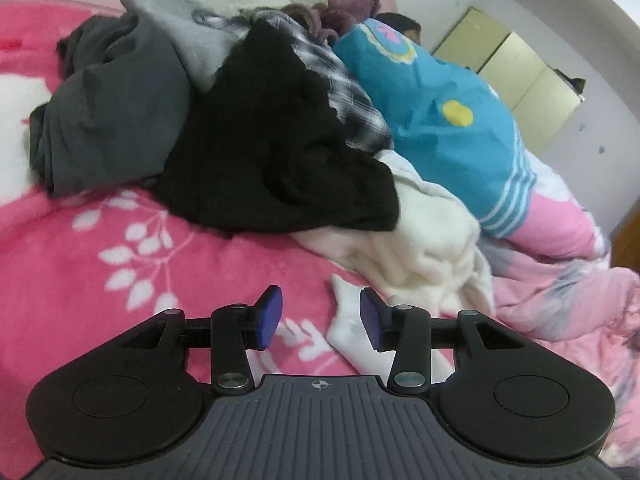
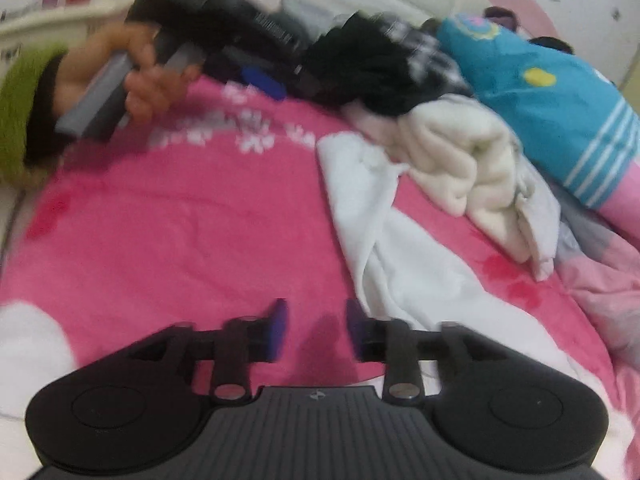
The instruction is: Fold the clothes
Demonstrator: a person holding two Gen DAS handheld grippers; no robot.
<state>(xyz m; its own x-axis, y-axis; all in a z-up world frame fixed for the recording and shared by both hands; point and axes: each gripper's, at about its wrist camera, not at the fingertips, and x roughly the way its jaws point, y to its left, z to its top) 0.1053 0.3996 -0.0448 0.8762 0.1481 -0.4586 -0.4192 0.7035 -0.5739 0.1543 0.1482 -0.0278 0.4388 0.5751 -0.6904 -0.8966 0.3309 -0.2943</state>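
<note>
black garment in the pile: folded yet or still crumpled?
Crumpled. The black garment lies bunched in irregular wrinkles atop the pile; no gripper holds it.

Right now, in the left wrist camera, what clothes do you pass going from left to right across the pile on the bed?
Dark grey garment → black garment → cream fleece → blue blanket with white stripes. The left gripper hangs open over the pink bedspread, in front of the pile.

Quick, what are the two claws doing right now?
Left claw: open, holding nothing, white garment just beyond.
Right claw: open, holding nothing.
</note>
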